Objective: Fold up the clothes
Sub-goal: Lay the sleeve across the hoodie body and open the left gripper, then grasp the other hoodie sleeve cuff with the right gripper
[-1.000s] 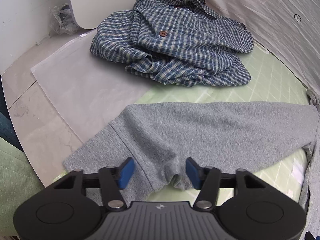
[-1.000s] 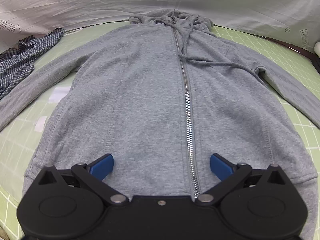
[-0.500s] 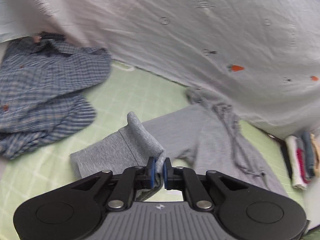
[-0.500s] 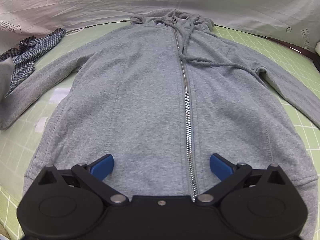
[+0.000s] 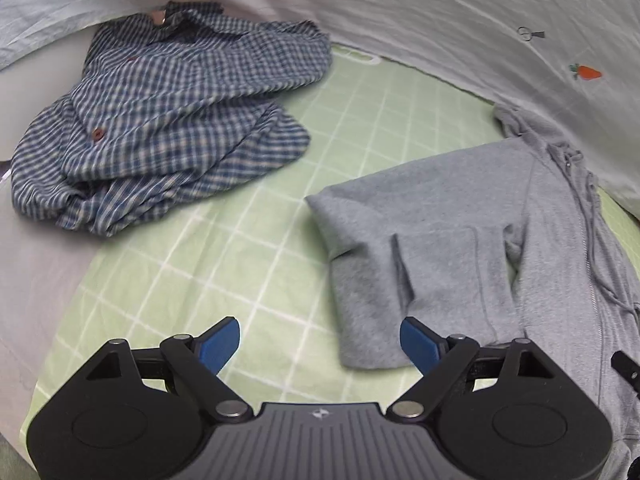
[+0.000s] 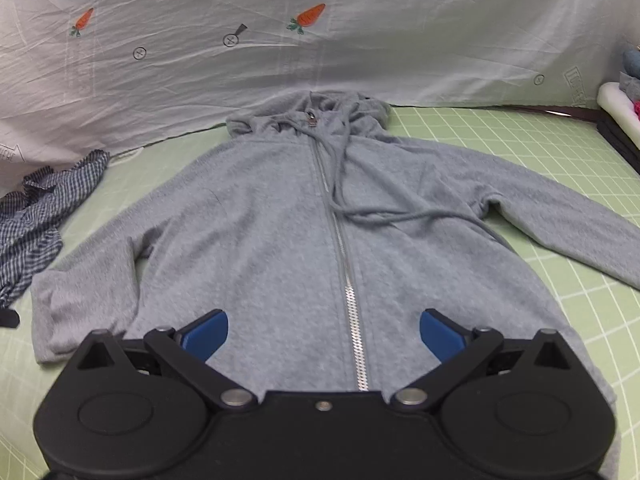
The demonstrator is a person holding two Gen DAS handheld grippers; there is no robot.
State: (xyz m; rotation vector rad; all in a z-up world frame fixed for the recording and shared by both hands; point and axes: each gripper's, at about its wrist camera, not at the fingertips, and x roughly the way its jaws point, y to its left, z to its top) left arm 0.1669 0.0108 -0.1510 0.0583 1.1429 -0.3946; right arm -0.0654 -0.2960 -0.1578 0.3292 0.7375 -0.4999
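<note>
The grey hoodie (image 6: 304,240) lies flat ahead of my right claw (image 6: 323,334), its left sleeve (image 5: 376,280) folded inward before my left claw (image 5: 320,340). Both claws gape, released. A checked shirt (image 5: 160,128) lies crumpled far left.

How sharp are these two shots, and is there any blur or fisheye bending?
Left wrist view: checked shirt slightly motion-smeared, mat gridlines bowed, corners vignetted black. Right wrist view: grey hoodie a little soft; lighting even and flat, no glare.
</note>
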